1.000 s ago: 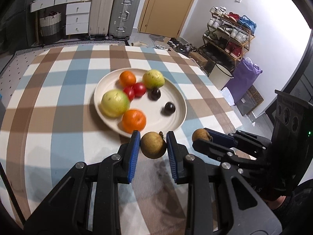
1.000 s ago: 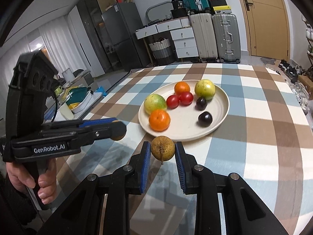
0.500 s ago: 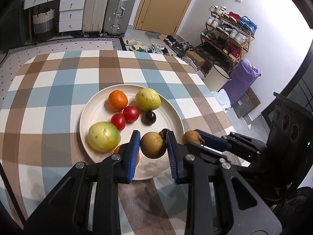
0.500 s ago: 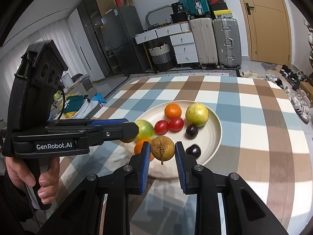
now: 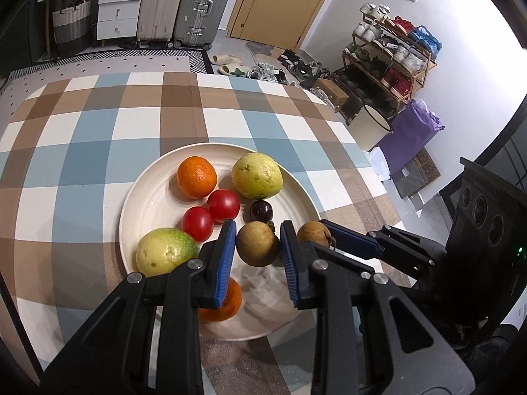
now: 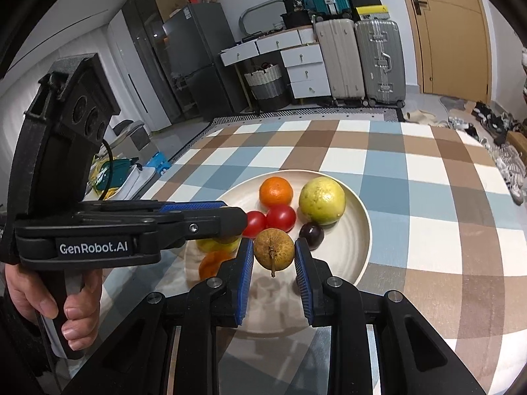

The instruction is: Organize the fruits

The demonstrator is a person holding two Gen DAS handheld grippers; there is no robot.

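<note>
My left gripper (image 5: 258, 247) is shut on a round brown fruit (image 5: 257, 244) and holds it over the near part of the cream plate (image 5: 138, 197). My right gripper (image 6: 274, 252) is shut on a second brown fruit (image 6: 273, 247) with a stem, also above the plate (image 6: 359, 230). Each gripper shows in the other's view, side by side. On the plate lie two oranges (image 5: 196, 176), two yellow-green guavas (image 5: 257, 175), two red tomatoes (image 5: 223, 205) and a dark plum (image 5: 261, 210); the right wrist view shows the plum (image 6: 311, 233) behind the right fingers.
The plate rests on a table with a blue, brown and white checked cloth (image 5: 98, 151). A person's hand (image 6: 49, 299) holds the left gripper's handle. Suitcases (image 6: 359, 56), drawers and a shoe rack (image 5: 392, 52) stand on the floor beyond the table.
Both grippers have moved forward from the plate's near edge to above the plate, each still holding its brown fruit. The near orange is now partly hidden under the left fingers.
</note>
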